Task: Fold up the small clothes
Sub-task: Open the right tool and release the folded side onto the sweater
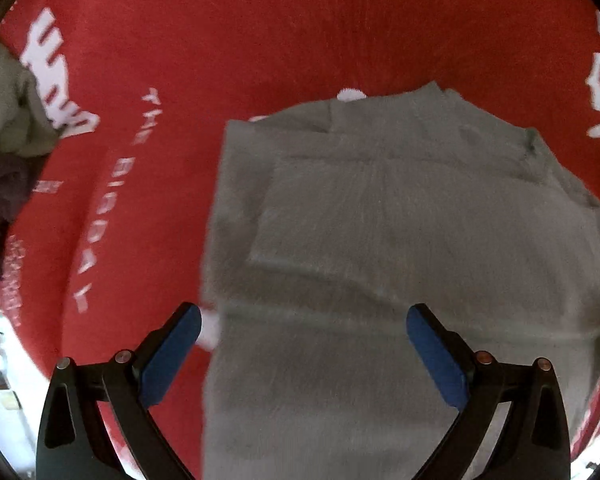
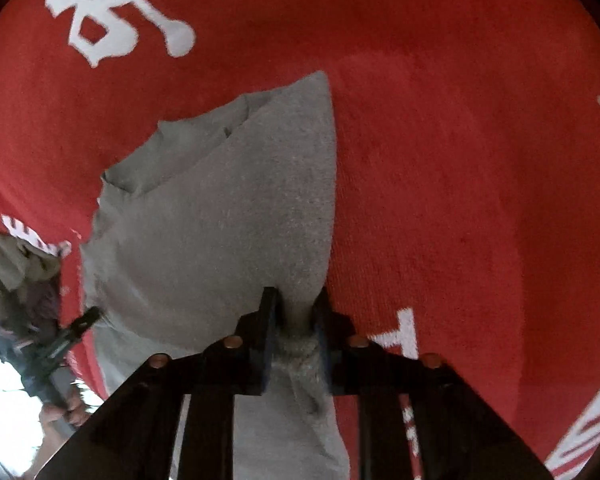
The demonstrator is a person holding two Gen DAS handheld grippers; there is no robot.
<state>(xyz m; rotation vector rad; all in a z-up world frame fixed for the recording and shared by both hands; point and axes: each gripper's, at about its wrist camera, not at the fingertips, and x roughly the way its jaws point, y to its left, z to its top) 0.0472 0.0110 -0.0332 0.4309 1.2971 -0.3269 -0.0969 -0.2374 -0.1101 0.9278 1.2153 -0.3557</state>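
- Grey garment: lying partly folded on the red printed cloth that is covering the bench, one layer doubled over another; toward the far edge a corner is showing a seam.
- Right tool: clenching a bunched fold of the grey garment between its pads, pointing steeply down at the near edge of the piece.
- Left tool: standing released, jaws wide apart, hovering over the garment's near portion with nothing pinched; its left pad is sitting just past the cloth's side edge.
- Heap of other clothes: waiting at the bench's left side, well apart from the work.
- Step in hand, judged: taking up the near edge for the next fold.
- Handling advice: the left tool is needing a matching bite on the same edge, both layers together; lifting evenly and carrying the edge square toward the far side is keeping the fold straight and unwrinkled.
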